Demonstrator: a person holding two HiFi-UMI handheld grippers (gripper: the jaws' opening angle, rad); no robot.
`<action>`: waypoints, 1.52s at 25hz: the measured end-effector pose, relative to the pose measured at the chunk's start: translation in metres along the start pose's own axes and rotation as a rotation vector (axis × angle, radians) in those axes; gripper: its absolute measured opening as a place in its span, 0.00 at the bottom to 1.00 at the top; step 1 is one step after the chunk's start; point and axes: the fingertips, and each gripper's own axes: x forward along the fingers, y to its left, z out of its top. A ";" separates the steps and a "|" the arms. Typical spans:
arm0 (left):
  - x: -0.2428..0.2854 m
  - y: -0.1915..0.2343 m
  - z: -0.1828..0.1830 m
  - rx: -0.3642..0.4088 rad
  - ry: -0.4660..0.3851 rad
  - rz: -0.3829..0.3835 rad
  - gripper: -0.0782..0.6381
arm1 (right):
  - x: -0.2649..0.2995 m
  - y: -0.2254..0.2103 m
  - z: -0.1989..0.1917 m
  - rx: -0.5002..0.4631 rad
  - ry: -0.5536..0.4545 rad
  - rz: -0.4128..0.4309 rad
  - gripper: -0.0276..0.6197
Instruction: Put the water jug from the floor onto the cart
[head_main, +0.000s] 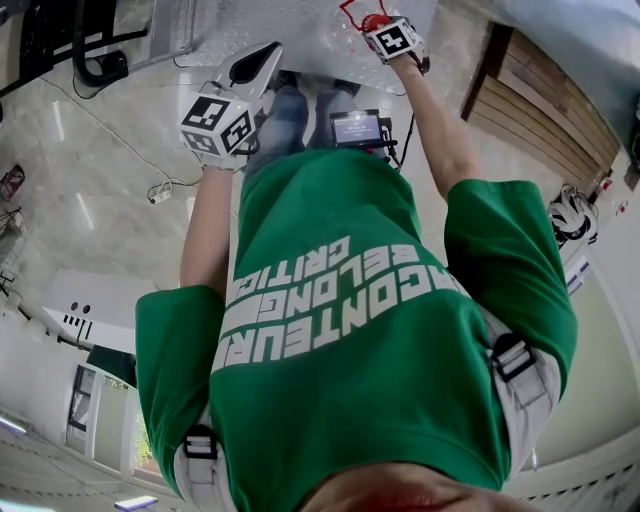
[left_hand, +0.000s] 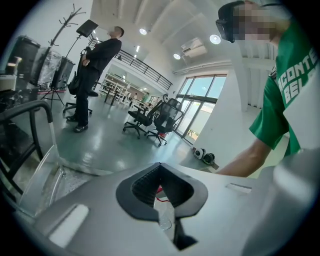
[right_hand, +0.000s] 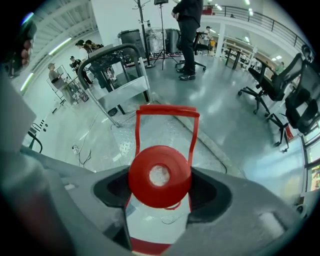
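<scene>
A person in a green T-shirt (head_main: 360, 330) with white lettering is filling the middle of the frame, both bare arms reaching toward twelve o'clock. The left gripper (head_main: 258, 62) is hanging at eleven o'clock, its pale nose lying over the patterned metal deck of the cart (head_main: 320, 45). The right gripper (head_main: 385, 30) is sitting at one o'clock over the same deck, with the red top of the water jug (head_main: 362, 14) showing just beside it. A small lit screen (head_main: 357, 127) is glowing between the forearms. A black cart handle (head_main: 100, 62) is curving at ten o'clock, and wooden slats (head_main: 540, 105) are running at two o'clock.
</scene>
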 end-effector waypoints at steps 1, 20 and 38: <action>-0.001 0.001 -0.001 -0.002 0.001 0.006 0.13 | 0.004 0.000 -0.001 -0.002 0.008 -0.005 0.51; 0.010 -0.009 -0.001 0.009 0.005 -0.009 0.13 | 0.023 0.043 0.003 0.101 -0.034 0.153 0.54; 0.044 -0.053 0.041 0.118 -0.024 -0.216 0.13 | -0.192 -0.023 0.017 0.115 -0.480 -0.142 0.25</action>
